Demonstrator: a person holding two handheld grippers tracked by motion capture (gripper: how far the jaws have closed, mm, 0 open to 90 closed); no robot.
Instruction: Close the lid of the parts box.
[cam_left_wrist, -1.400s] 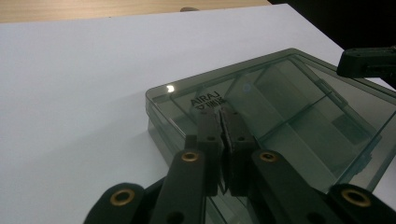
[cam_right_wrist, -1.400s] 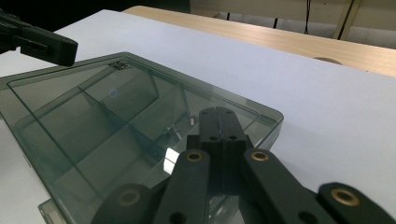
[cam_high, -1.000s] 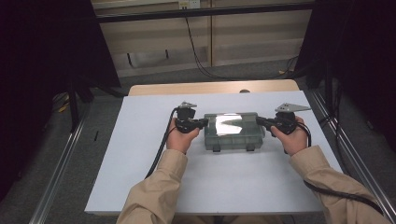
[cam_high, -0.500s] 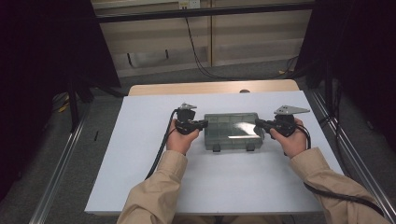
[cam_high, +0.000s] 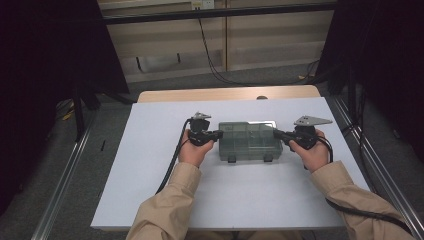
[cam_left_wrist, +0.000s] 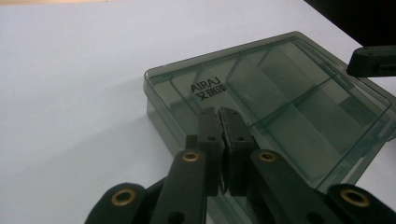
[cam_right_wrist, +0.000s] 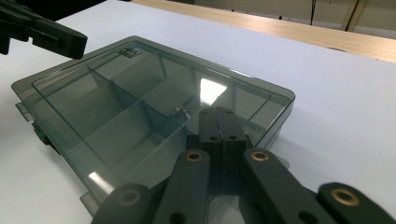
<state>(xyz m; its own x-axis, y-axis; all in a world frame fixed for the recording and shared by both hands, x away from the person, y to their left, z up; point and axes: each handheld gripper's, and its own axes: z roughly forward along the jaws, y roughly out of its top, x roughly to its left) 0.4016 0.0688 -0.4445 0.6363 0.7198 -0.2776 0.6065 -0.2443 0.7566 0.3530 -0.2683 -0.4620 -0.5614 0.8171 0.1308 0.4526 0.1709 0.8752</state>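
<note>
From the high view, a smoky clear plastic box (cam_high: 247, 140) with inner dividers lies flat in the middle of the white tabletop (cam_high: 150, 190), lid down, two latches on its near edge. The left claw (cam_high: 218, 134) sits at its left end and the right claw (cam_high: 276, 133) at its right end, both closed with nothing between the jaws.

In the left gripper view, the left claw (cam_left_wrist: 220, 112) is pressed shut, its tips over the lid near the printed corner – whether they touch the lid I cannot tell. The box (cam_left_wrist: 299, 107) looks thin-walled, stiff and light, with a glossy lid that would likely be slippery.

In the right gripper view, the right claw (cam_right_wrist: 218, 112) is likewise shut above the box (cam_right_wrist: 116, 107) at its end. A small metal part (cam_right_wrist: 180, 111) lies in one compartment. The best hold is probably the rim at the short ends – or the latches, for opening.
</note>
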